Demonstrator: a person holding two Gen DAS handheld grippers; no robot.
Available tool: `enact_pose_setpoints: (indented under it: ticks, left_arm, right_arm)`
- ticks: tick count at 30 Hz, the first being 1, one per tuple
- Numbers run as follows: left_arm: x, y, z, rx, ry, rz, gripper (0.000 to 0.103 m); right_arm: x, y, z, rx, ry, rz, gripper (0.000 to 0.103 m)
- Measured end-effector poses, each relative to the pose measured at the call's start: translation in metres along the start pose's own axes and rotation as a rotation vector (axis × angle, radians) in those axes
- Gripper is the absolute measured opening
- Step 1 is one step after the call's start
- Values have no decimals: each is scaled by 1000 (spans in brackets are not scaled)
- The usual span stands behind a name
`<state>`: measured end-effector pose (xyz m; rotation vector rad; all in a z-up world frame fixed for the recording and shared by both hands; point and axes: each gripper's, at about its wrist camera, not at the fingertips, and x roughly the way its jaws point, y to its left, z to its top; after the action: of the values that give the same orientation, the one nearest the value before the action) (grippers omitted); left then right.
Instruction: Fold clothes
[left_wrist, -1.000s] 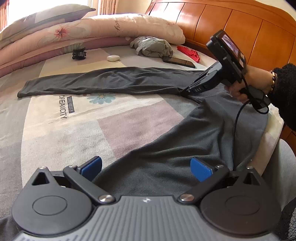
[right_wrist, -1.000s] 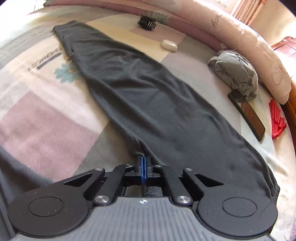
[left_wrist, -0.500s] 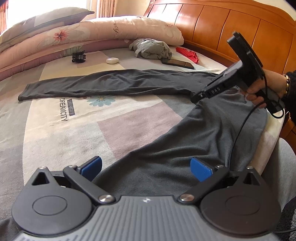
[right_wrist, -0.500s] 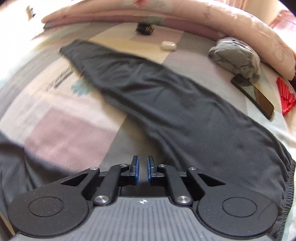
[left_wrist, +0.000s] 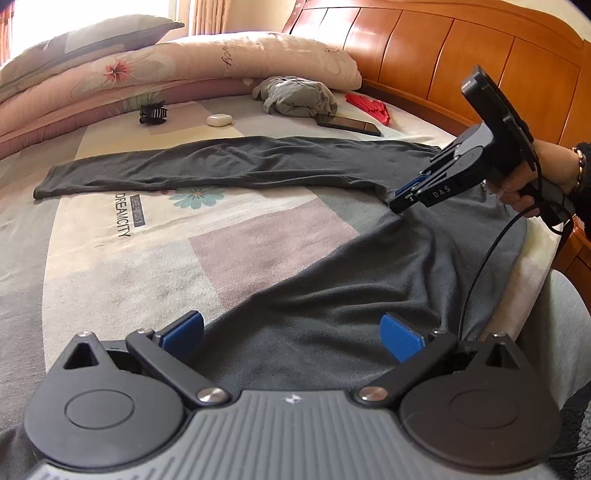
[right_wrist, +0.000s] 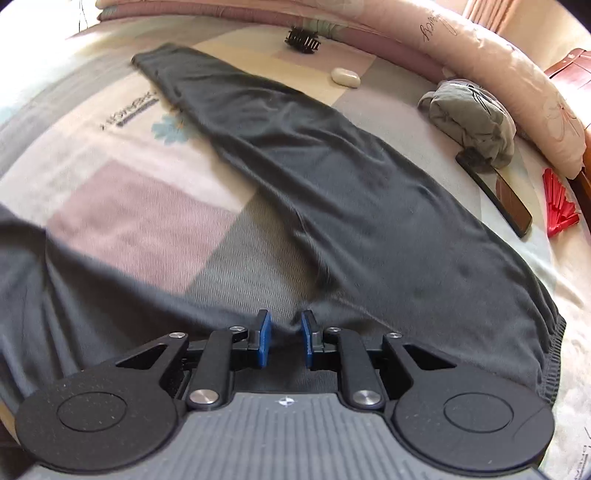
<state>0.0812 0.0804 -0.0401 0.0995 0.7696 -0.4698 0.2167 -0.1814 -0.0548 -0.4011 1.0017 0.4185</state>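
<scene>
While both grippers' fingers are spread, left gripper (left_wrist: 291, 338) wide and right gripper (right_wrist: 283, 341) narrowly, neither grips the trousers (left_wrist: 332, 266); a shallow pinch could slip.

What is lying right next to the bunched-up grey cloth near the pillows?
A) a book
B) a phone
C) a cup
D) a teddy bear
B: a dark, flat phone lies on the bed with one end against the crumpled grey cloth, seen in both wrist views.
</scene>
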Motion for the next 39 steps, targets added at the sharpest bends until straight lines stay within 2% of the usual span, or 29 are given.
enact_pose_setpoints:
  ticks: [3,13,17,19,24,30,31,32,34,39]
  left_arm:
    - [0,0,0,1,3,3,101]
    - [2,-3,2,4,10,-1,101]
    - [-3,-7,3,12,0,-6,101]
    - [-5,-7,3,13,-1,-9,101]
    - [-3,-5,3,16,13,6,101]
    - [1,-3,3,11,22,9,101]
    - [2,-3,3,10,24,9,101]
    - [3,-3,3,9,27,9,101]
    - [5,-3,4,8,32,10,101]
    - [8,-2,5,14,45,16,101]
  right_arm:
    - [13,0,5,7,62,6,21]
    - [19,-6,9,25,68,32,24]
    - [19,-2,13,-18,37,35,25]
    - [14,3,9,-84,39,28,26]
    - [7,28,-5,-373,6,-27,27]
    - [12,39,3,-671,65,34,26]
    - [13,41,4,-721,75,45,21]
    - [14,41,6,-751,86,62,7]
    - [17,36,11,-726,98,116,6]
    - [16,11,31,-514,-9,141,2]
